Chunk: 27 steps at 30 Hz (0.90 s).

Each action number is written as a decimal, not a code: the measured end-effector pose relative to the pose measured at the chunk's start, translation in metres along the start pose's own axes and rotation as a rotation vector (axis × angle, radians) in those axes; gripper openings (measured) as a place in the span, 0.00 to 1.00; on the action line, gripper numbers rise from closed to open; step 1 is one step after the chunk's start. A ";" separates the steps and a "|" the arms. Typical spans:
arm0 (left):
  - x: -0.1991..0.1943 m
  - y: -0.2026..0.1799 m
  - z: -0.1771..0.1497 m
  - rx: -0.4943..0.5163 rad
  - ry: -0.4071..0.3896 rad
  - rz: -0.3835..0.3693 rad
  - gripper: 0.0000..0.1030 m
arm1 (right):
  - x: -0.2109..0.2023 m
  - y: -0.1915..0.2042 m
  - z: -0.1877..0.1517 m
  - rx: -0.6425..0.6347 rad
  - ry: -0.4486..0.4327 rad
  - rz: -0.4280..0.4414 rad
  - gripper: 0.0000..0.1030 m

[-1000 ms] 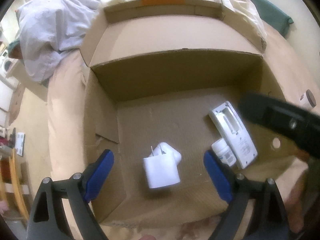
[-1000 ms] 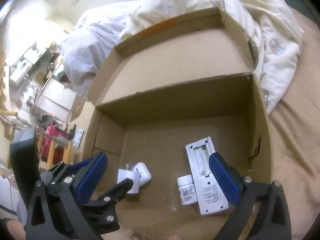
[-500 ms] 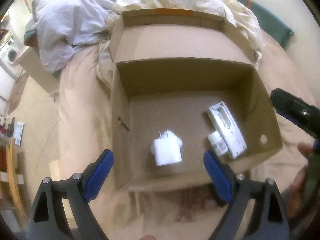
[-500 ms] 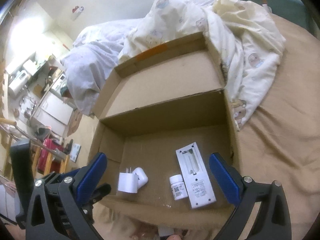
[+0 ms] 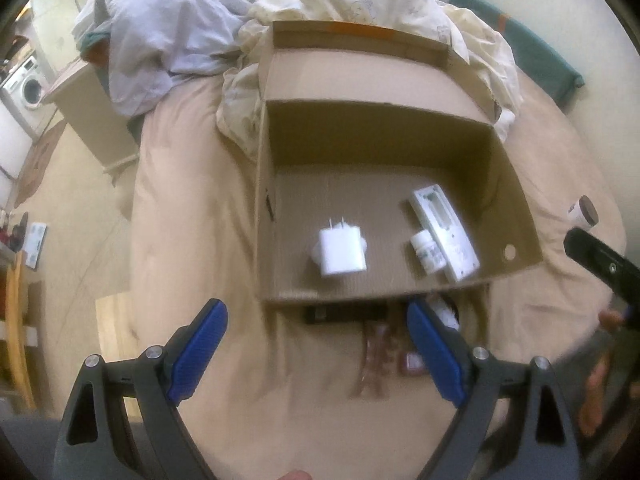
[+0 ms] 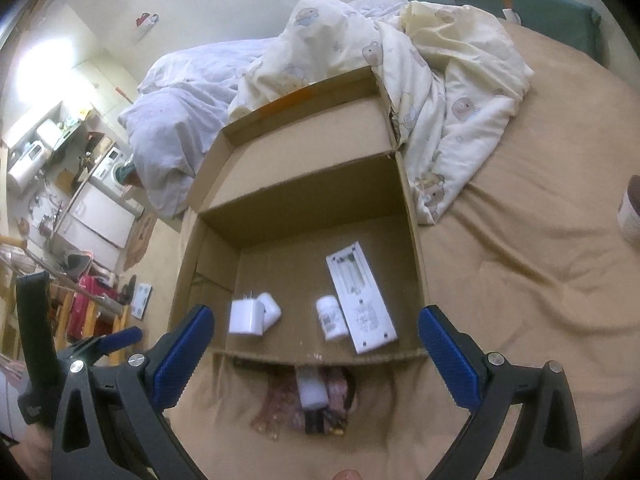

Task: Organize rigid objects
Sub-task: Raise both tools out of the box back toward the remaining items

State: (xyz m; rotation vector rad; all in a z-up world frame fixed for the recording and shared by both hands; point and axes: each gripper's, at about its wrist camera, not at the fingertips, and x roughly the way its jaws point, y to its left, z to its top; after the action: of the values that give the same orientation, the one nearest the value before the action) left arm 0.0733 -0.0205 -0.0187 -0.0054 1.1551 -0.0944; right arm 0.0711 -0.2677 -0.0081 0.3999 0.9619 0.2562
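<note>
Both my claws empty, jaws apart: left claw [image 5: 316, 344], right claw [image 6: 316, 344], above the bed [image 6: 540, 280]. Cardboard box [image 5: 400, 136] on bed holds white charger [image 5: 342, 252], small pill bottle [image 5: 429, 254] touching white remote [image 5: 444, 230]. More items blurred before box.

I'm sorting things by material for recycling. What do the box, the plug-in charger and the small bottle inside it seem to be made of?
Box: corrugated cardboard, matte brown, with folded flaps and a ribbed floor.
Charger: probably hard white plastic, smooth and slightly glossy; its two thin prongs look like metal.
Small bottle: likely white plastic with a printed label; the blur leaves the finish open.
</note>
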 end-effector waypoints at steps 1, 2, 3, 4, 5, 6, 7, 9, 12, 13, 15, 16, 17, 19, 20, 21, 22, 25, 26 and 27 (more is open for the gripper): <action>0.000 0.002 -0.005 -0.009 0.004 -0.004 0.88 | -0.002 0.001 -0.004 -0.001 0.004 -0.001 1.00; 0.002 0.003 -0.007 -0.015 0.009 -0.005 0.88 | -0.002 0.001 -0.008 -0.002 0.012 -0.004 1.00; 0.003 0.004 -0.011 -0.023 0.013 -0.005 0.88 | -0.002 0.001 -0.012 -0.001 0.027 -0.007 1.00; 0.004 0.006 -0.014 -0.035 0.015 -0.004 0.88 | 0.000 0.001 -0.018 -0.001 0.040 -0.007 1.00; 0.006 0.008 -0.017 -0.050 0.013 0.004 0.88 | 0.001 0.000 -0.022 -0.001 0.051 -0.007 1.00; 0.009 0.010 -0.020 -0.059 0.016 0.011 0.88 | 0.003 0.000 -0.027 -0.004 0.065 -0.006 1.00; 0.011 0.012 -0.023 -0.065 0.021 0.012 0.88 | 0.007 0.000 -0.032 -0.015 0.090 0.002 1.00; 0.017 0.014 -0.028 -0.073 0.032 0.016 0.88 | 0.016 -0.003 -0.043 -0.005 0.145 0.027 1.00; 0.022 0.015 -0.032 -0.078 0.052 0.014 0.88 | 0.028 -0.006 -0.048 0.027 0.189 0.038 1.00; 0.023 0.015 -0.033 -0.081 0.054 0.011 0.88 | 0.032 -0.005 -0.049 0.025 0.202 0.028 1.00; 0.025 0.017 -0.033 -0.091 0.058 0.017 0.87 | 0.037 -0.005 -0.050 0.015 0.220 0.001 1.00; 0.026 0.020 -0.033 -0.103 0.059 0.033 0.87 | 0.039 -0.006 -0.050 0.018 0.225 -0.005 1.00; 0.027 0.022 -0.032 -0.112 0.062 0.042 0.87 | 0.040 -0.008 -0.050 0.025 0.234 -0.006 1.00; 0.029 0.027 -0.030 -0.140 0.070 0.034 0.86 | 0.044 -0.013 -0.051 0.048 0.252 -0.006 1.00; 0.032 0.029 -0.030 -0.150 0.080 0.025 0.85 | 0.045 -0.016 -0.052 0.065 0.261 -0.005 1.00; 0.034 0.029 -0.030 -0.150 0.088 0.020 0.85 | 0.046 -0.019 -0.053 0.082 0.270 -0.007 1.00; 0.037 0.027 -0.031 -0.142 0.099 0.017 0.83 | 0.047 -0.023 -0.053 0.095 0.277 -0.008 1.00; 0.053 0.007 -0.034 -0.073 0.158 -0.006 0.74 | 0.051 -0.029 -0.054 0.131 0.302 0.000 1.00; 0.059 0.001 -0.036 -0.048 0.176 -0.012 0.70 | 0.053 -0.030 -0.054 0.138 0.312 0.000 1.00; 0.064 -0.007 -0.037 -0.021 0.191 -0.015 0.68 | 0.054 -0.030 -0.055 0.142 0.318 -0.001 1.00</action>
State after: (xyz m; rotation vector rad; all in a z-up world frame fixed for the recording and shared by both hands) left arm 0.0647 -0.0309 -0.0922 -0.0242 1.3468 -0.0975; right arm 0.0558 -0.2622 -0.0897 0.4982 1.2972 0.2556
